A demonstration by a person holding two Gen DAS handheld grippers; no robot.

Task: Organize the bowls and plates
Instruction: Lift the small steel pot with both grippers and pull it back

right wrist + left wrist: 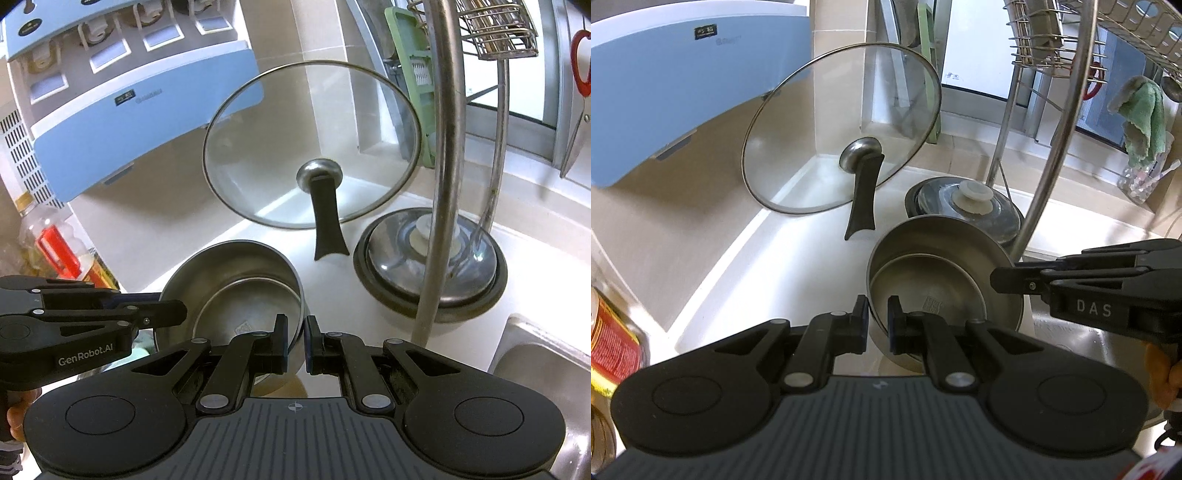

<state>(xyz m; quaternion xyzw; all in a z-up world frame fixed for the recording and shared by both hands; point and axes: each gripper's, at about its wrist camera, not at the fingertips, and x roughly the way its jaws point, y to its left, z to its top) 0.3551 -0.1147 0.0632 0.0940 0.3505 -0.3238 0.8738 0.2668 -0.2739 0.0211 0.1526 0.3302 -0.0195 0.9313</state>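
A steel bowl with a smaller steel bowl nested inside is held tilted above the white counter. My left gripper is shut on the outer bowl's left rim. My right gripper is shut on the bowls' right rim; it shows in the left wrist view at the right. In the right wrist view the outer bowl and inner bowl sit left of centre, with the left gripper at their left rim.
A glass lid with a black handle leans against the tiled wall. A pot with a steel lid stands behind the bowls. A curved faucet rises at the right, beside a sink. Oil bottles stand left.
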